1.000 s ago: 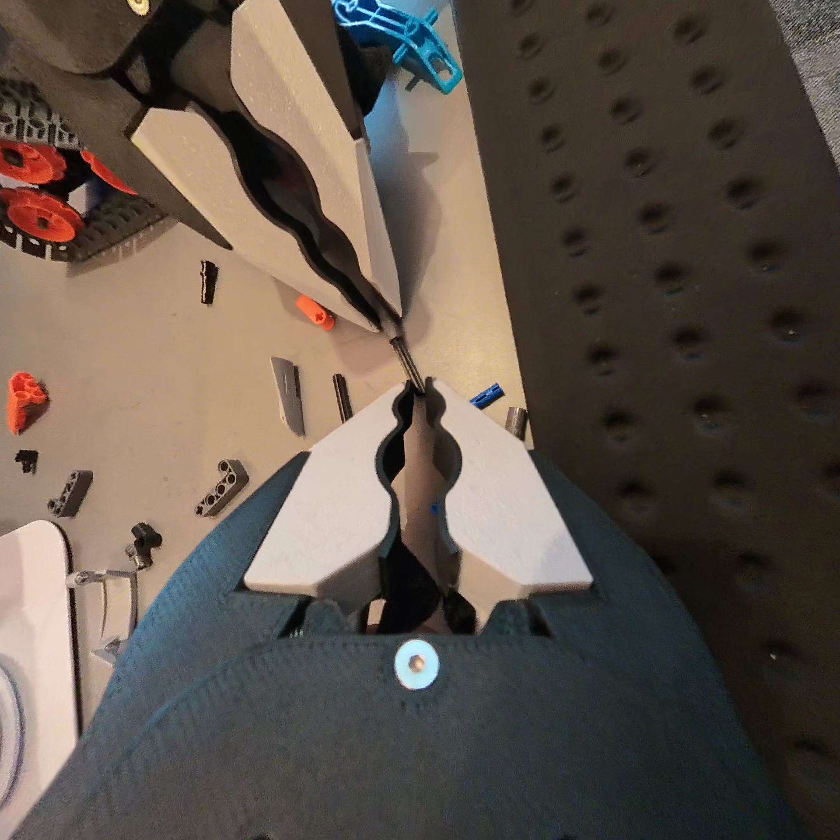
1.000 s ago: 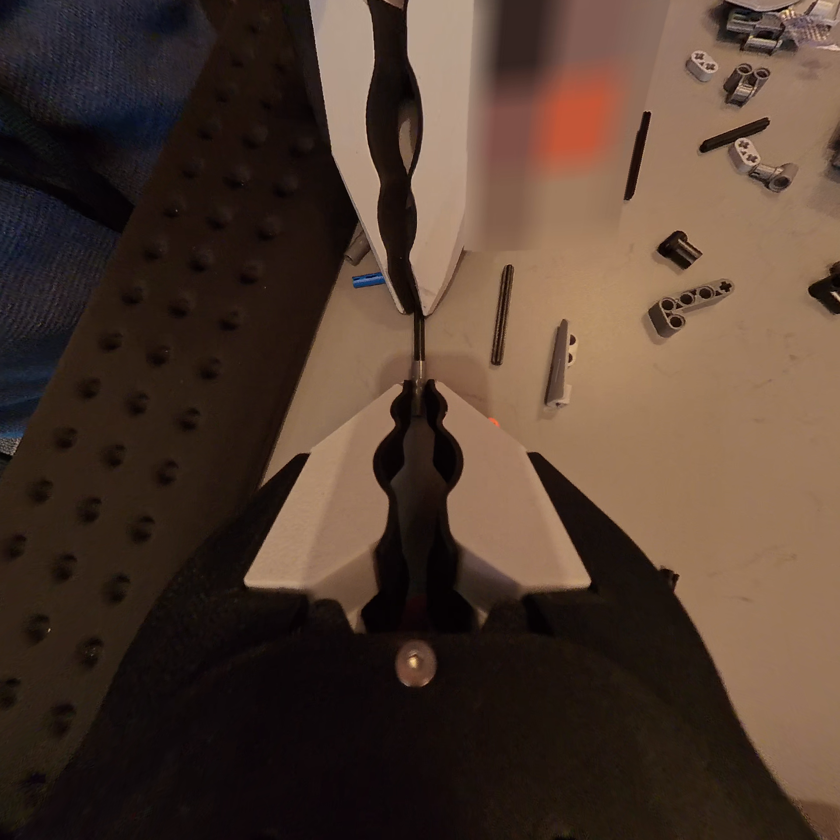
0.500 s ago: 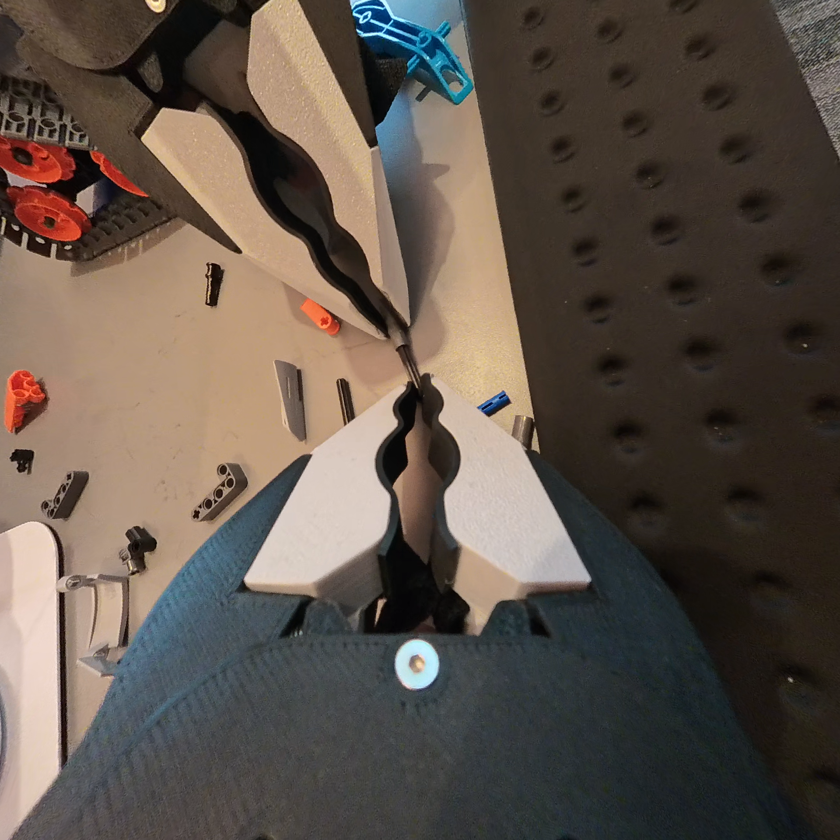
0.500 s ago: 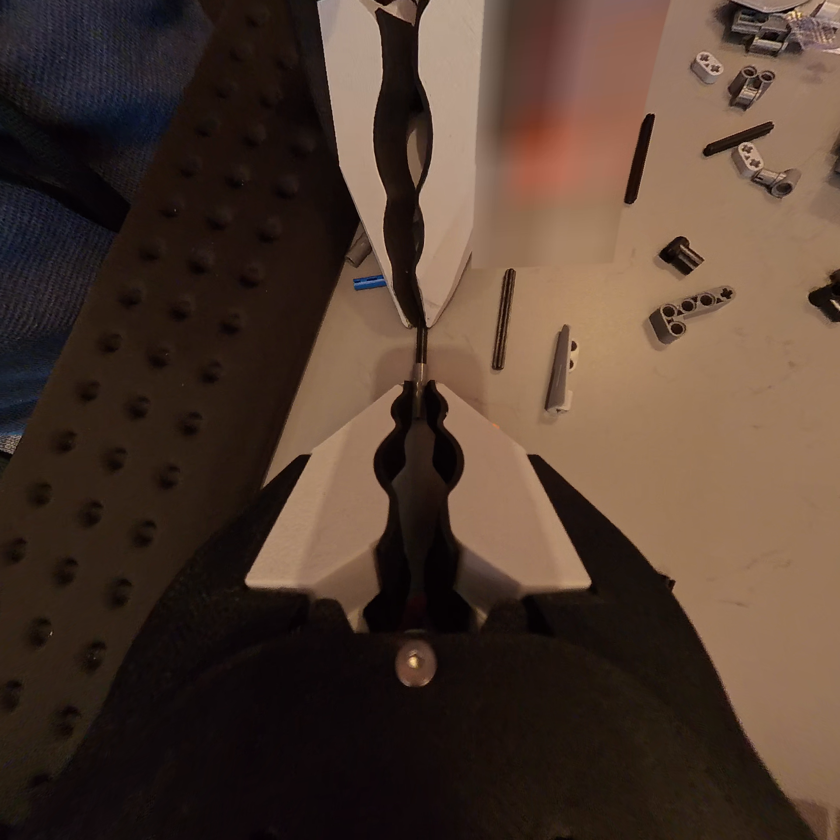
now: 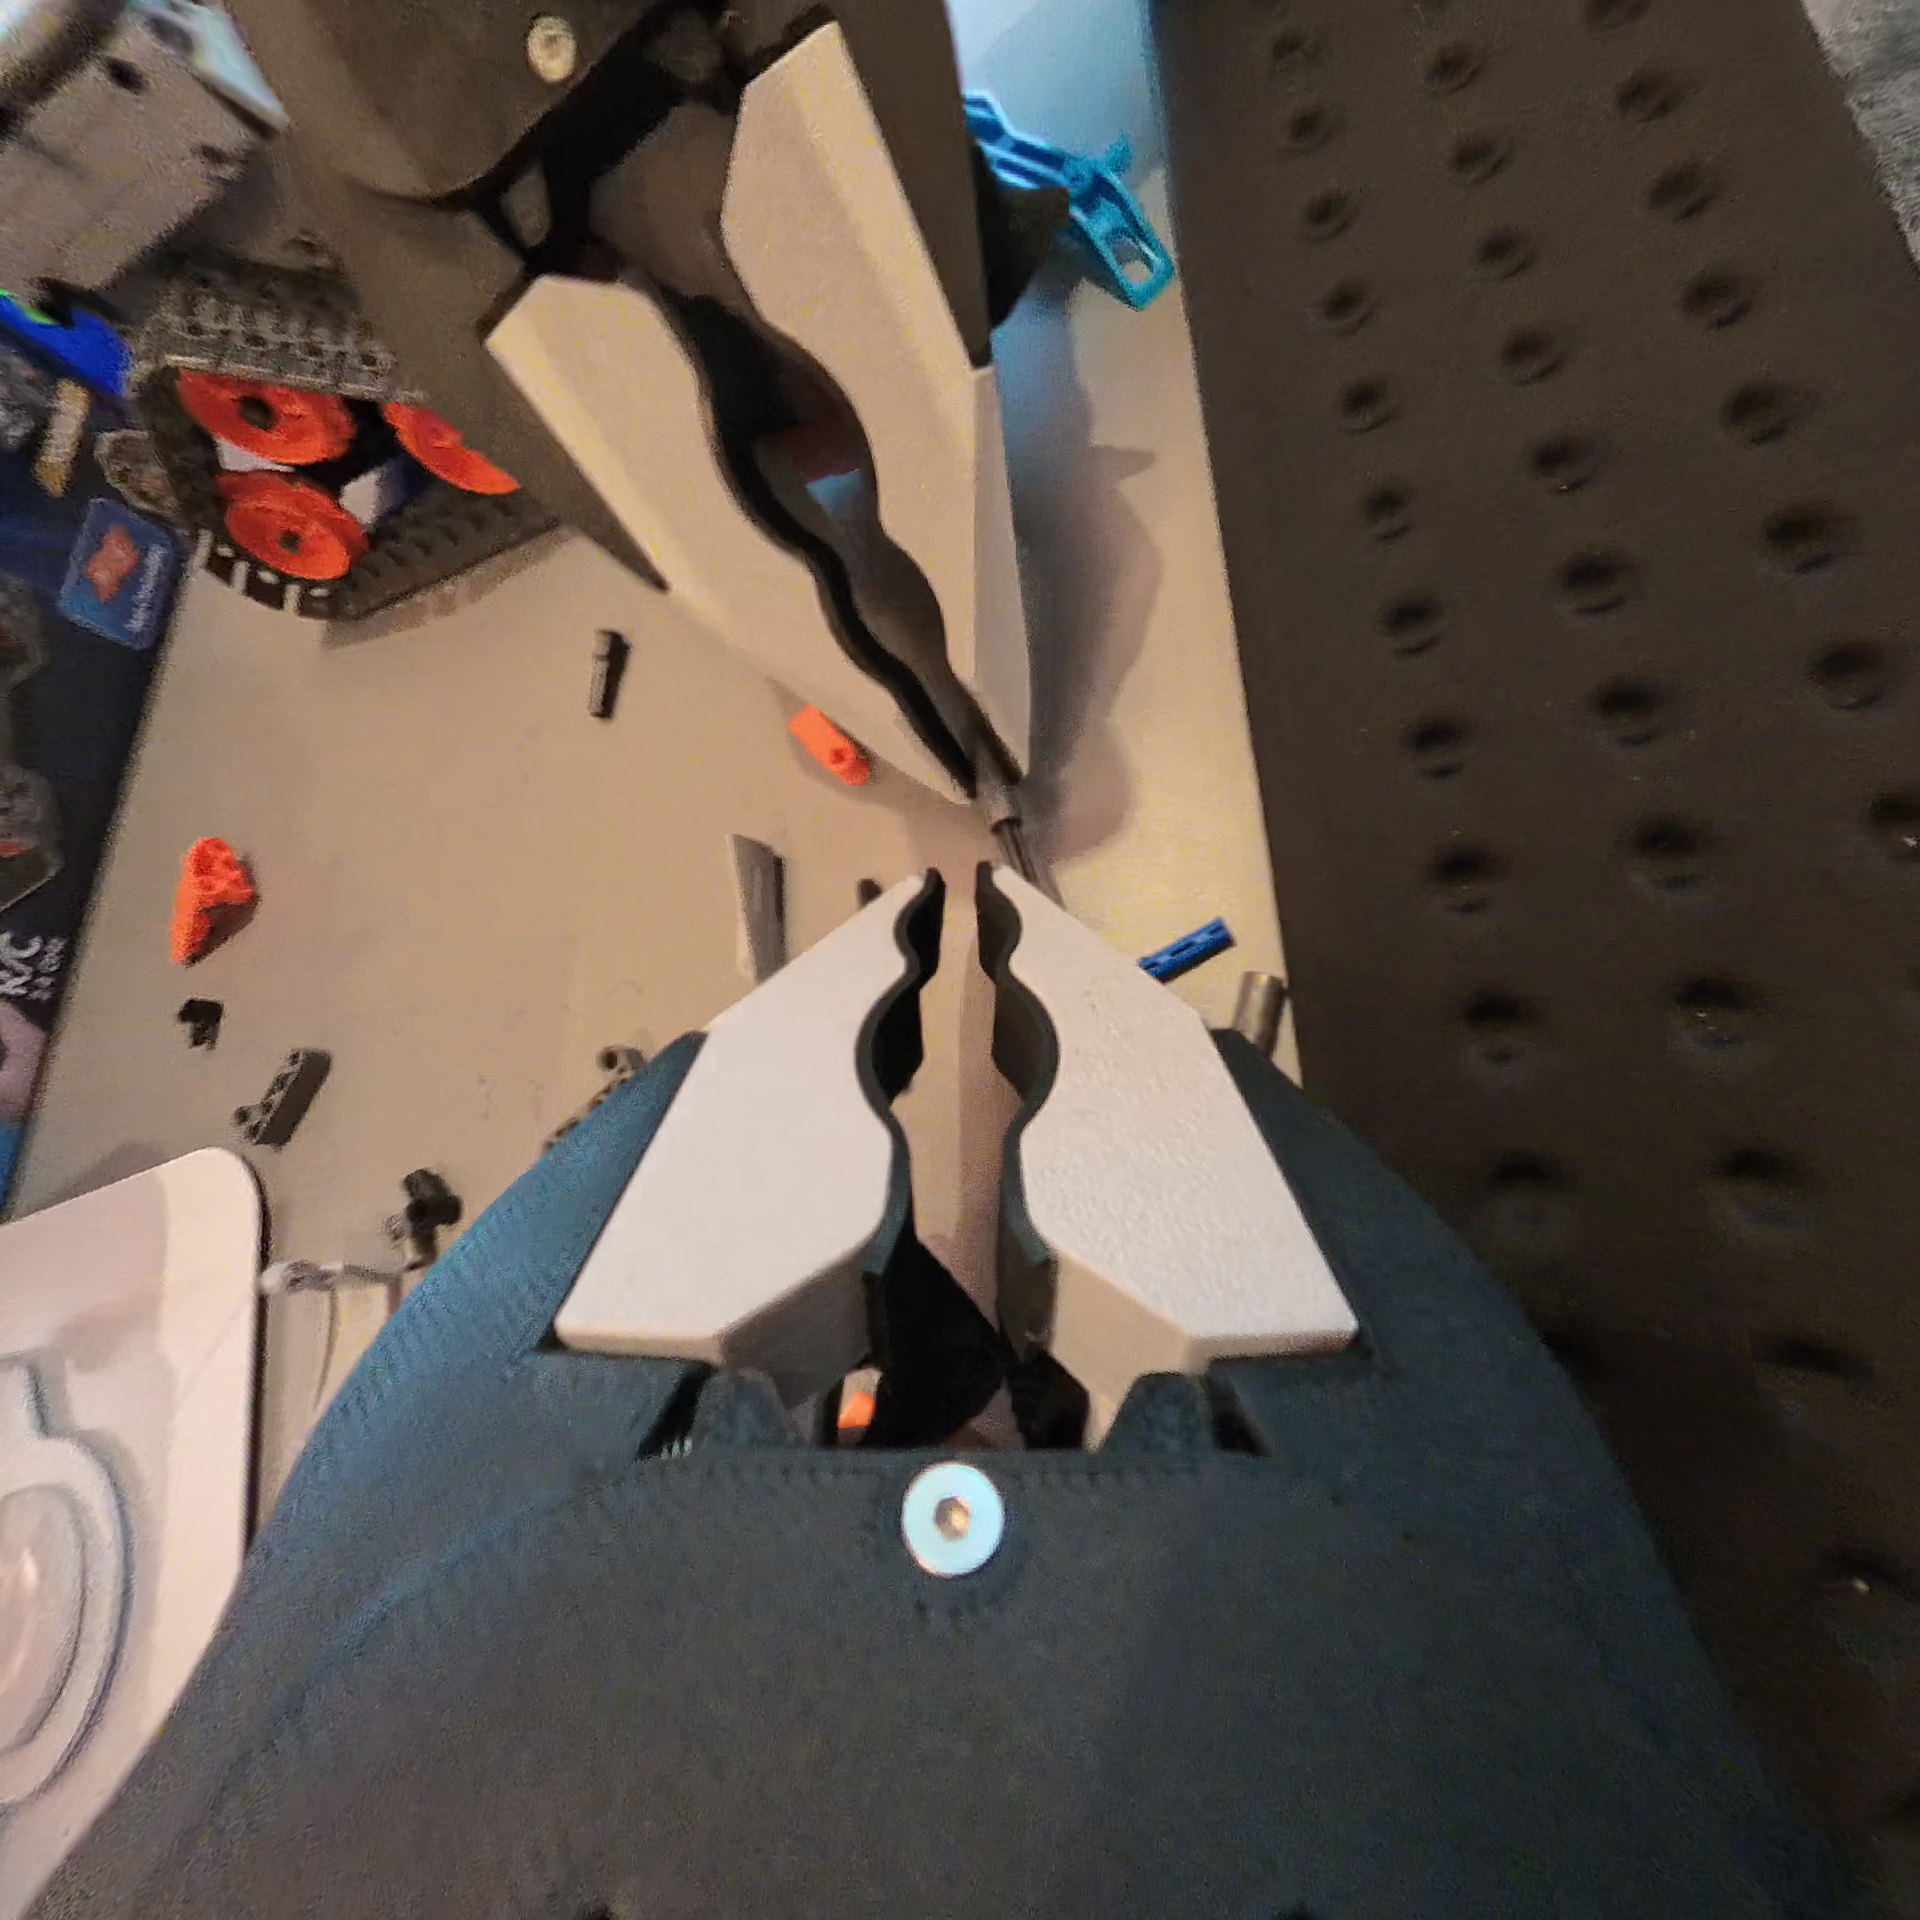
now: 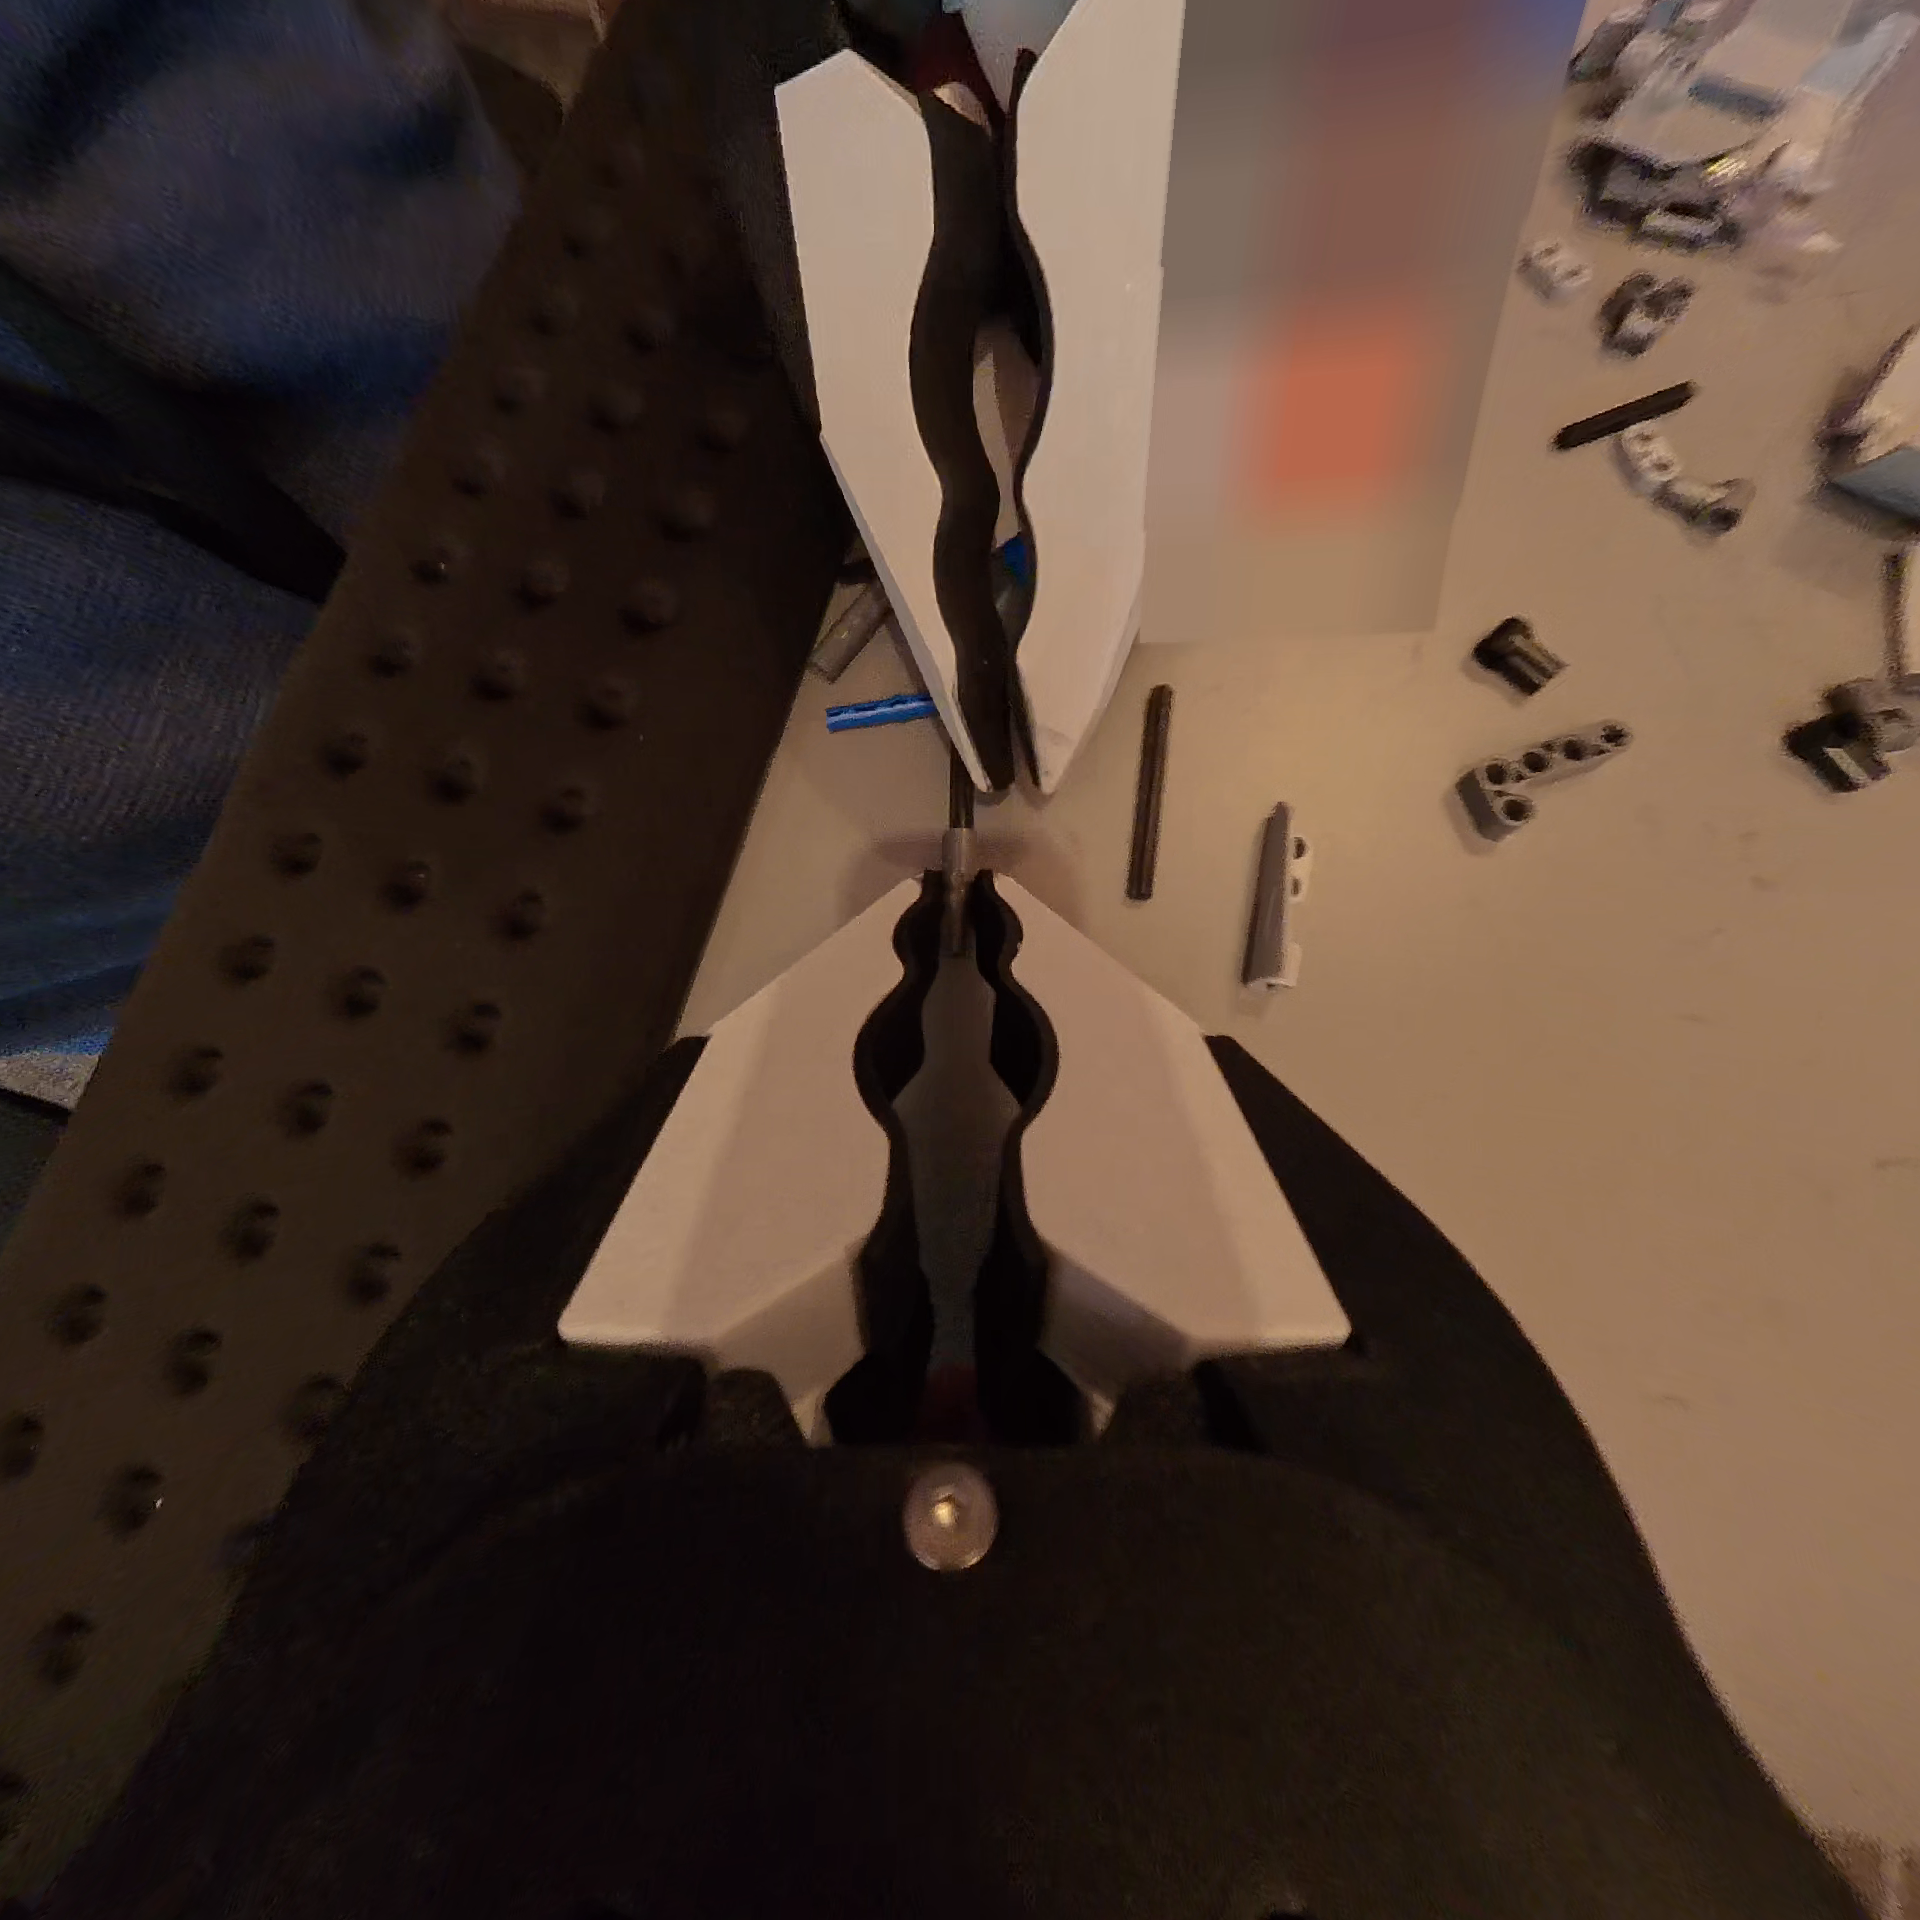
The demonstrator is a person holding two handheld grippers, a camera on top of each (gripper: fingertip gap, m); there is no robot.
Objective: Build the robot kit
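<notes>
Beige table point(image 6: 1455, 1143): right tool point(image 6: 957, 894) pinches axle point(image 6: 957, 857), tip-to-tip w/ parted left tool point(image 5: 958, 883).

Beige table point(image 6: 1558, 1195) | scattered small building-toy parts: black axle point(image 6: 1149, 790), grey angled beam point(image 6: 1538, 764), orange piece point(image 5: 211, 899), blue pin point(image 5: 1184, 948)

left tongs point(image 5: 958, 883) parted, empty | right tongs point(image 5: 987, 781) grip thin rod point(image 5: 1013, 836)

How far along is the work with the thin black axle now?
Done: a grey bush sits on the thin black axle. In hand: the right gripper is shut on the axle; the left gripper is open beside it. Left: loose parts, such as the bent grey beam, lie on the table.
</notes>
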